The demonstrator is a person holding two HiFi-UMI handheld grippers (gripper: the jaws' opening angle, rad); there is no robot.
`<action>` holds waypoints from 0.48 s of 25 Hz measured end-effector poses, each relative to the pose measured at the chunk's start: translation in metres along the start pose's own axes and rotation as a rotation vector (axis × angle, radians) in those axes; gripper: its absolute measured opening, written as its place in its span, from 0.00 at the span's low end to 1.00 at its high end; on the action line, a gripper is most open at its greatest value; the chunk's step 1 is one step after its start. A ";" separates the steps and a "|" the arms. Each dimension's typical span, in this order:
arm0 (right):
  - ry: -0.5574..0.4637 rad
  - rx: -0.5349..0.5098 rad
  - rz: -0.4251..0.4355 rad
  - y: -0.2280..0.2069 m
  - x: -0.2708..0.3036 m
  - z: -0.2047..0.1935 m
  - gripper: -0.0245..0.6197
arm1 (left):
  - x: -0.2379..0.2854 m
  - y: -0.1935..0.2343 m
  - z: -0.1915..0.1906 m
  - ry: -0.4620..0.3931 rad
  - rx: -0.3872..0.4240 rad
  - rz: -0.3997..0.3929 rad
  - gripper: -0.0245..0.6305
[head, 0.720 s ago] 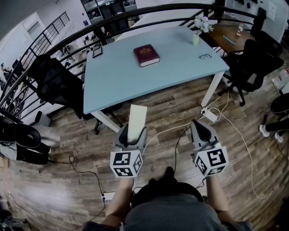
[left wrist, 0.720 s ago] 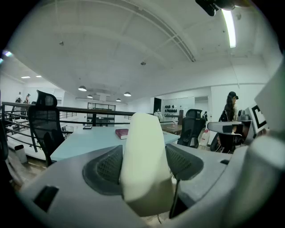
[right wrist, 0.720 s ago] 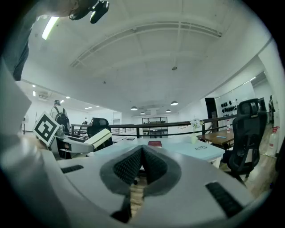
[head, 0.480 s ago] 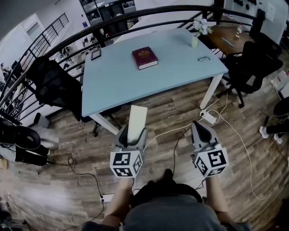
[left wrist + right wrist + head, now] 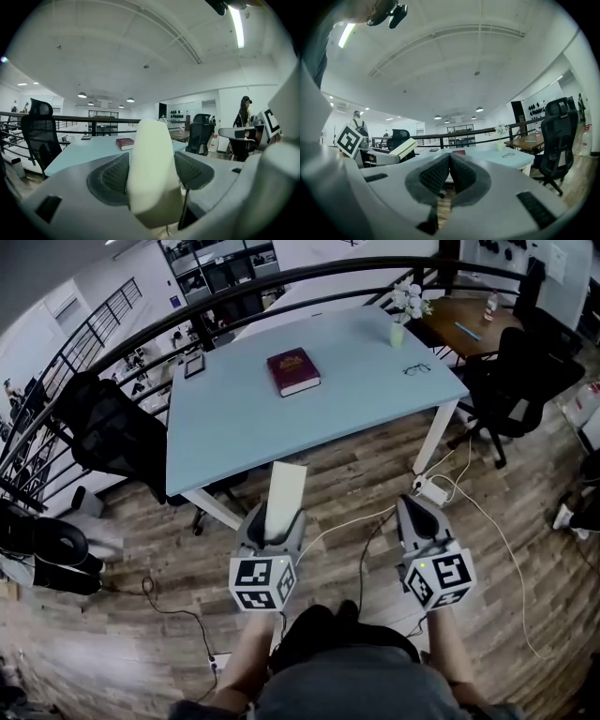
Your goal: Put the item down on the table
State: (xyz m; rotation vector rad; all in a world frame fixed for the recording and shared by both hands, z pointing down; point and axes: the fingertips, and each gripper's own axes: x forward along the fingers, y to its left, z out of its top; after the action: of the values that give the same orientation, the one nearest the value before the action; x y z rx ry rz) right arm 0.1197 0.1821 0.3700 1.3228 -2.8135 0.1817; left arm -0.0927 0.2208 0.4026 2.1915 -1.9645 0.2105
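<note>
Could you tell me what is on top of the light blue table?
The table holds a dark red book, a pair of glasses, a vase of flowers and a small dark flat device. Anything beneath the book is covered.

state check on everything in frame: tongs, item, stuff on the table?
left tongs: shut on block
block: held above floor, not yet on table
right tongs: shut, empty
book: closed, flat on table
vase: upright on table
glasses: lying on table
</note>
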 end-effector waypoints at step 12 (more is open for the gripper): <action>-0.008 0.032 -0.004 -0.019 0.016 0.004 0.04 | 0.021 0.012 0.013 -0.001 0.013 0.036 0.51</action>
State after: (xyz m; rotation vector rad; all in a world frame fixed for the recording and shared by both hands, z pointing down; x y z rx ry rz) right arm 0.1245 0.1572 0.3694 1.3383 -2.8257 0.2232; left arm -0.1025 0.1962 0.3953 2.1664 -2.0095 0.2282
